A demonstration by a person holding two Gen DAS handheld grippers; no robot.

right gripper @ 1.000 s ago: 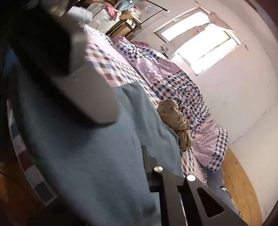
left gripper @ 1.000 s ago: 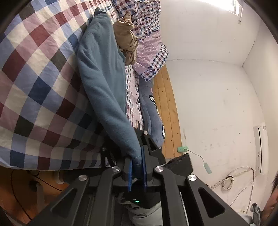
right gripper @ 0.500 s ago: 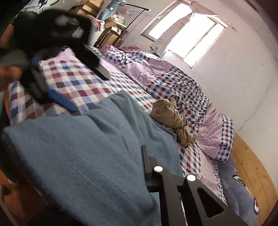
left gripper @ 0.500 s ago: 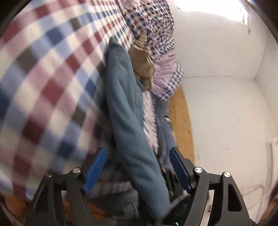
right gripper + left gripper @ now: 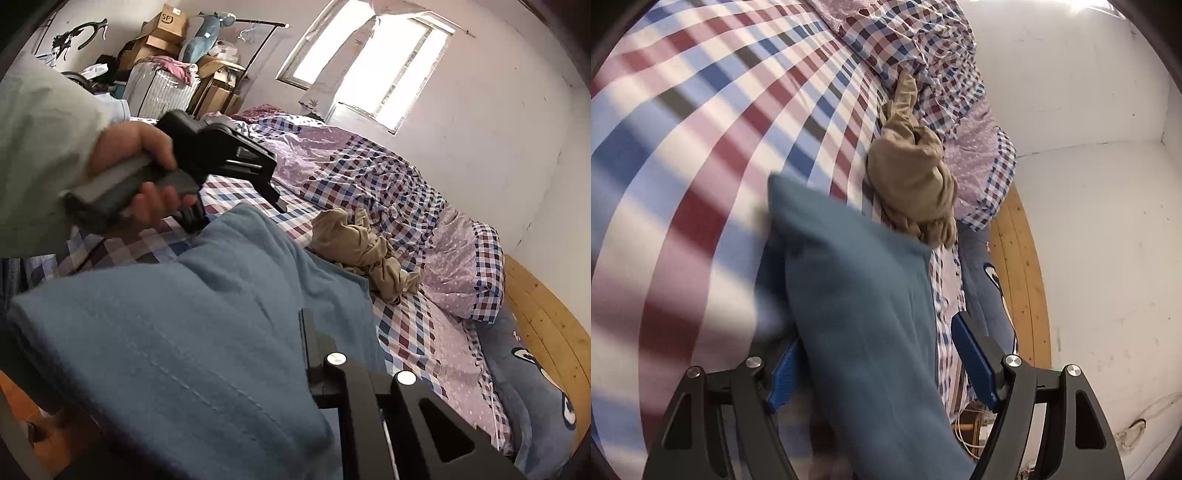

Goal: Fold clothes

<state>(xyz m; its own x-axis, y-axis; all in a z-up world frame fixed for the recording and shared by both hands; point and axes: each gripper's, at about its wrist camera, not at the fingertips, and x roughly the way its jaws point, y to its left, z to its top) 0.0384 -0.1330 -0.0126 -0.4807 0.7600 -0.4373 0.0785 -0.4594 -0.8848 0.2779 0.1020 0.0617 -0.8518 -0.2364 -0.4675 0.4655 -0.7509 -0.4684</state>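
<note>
Checked sheet [image 5: 701, 155] across the bed; rumpled checked quilt [image 5: 388, 184] along the far side. Cardboard boxes [image 5: 166, 29] stacked in the corner, bright window [image 5: 373, 70], wooden floor [image 5: 1023, 266].

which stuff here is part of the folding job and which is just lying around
In the job: blue garment; tan garment crumpled on the bed, likely next; left gripper, open; right gripper, shut on the blue garment.

Lying about: checked quilt; boxes; blue plush by the bed's edge; white cable.
</note>
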